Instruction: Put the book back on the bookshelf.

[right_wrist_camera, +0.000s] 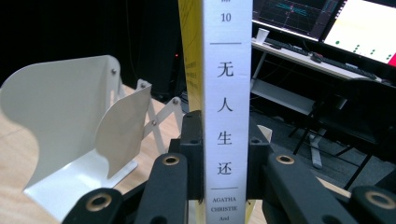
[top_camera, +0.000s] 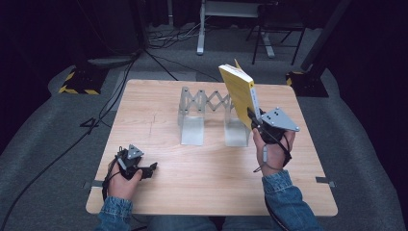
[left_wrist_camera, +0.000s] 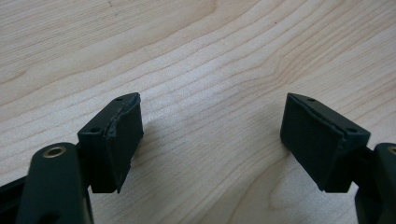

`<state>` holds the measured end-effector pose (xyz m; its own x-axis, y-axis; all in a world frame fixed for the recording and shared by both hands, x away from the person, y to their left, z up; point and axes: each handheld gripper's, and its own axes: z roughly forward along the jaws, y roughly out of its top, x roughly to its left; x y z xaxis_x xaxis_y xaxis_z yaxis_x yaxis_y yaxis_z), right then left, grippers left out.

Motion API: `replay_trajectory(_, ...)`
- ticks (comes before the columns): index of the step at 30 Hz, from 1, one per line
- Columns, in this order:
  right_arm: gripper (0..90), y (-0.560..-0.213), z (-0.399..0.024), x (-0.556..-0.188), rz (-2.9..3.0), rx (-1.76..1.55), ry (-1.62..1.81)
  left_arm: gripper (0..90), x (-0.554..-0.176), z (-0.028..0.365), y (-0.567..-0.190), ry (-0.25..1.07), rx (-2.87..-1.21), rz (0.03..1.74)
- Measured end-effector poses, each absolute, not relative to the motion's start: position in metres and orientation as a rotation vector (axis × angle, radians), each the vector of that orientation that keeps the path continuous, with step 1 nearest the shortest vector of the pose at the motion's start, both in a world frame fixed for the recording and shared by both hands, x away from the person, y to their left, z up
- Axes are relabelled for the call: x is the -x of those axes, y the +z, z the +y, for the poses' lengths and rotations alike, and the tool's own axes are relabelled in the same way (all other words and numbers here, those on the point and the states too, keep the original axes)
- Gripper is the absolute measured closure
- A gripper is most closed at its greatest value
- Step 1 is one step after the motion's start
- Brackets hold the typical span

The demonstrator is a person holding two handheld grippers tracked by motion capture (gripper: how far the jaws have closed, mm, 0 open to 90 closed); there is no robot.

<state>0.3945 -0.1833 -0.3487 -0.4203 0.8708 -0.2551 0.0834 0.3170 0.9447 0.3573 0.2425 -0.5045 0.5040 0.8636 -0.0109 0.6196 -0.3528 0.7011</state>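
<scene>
Gripping one book (top_camera: 239, 91), right tongs (top_camera: 255, 121)

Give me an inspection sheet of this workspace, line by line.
Surface: wooden table, bare in front.
Job's things: yellow Agatha Christie book held upright above the table; expandable metal book rack standing mid-table.
Clutter: nothing seen.
Grippers: left tool open, low over the wood; right tool shut on the book's spine.
Cables: black leads trailing off the table's left across the floor.
Surroundings: grey carpet, stands, monitors behind.
</scene>
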Motion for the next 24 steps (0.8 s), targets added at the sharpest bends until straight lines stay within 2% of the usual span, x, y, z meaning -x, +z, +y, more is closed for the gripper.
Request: replay_trajectory(24,76.2,-0.38,-0.174,-0.43,1.724,-0.948,1.159,20.8,-0.358,0.242,-0.505,0.475,-2.087,1.214)
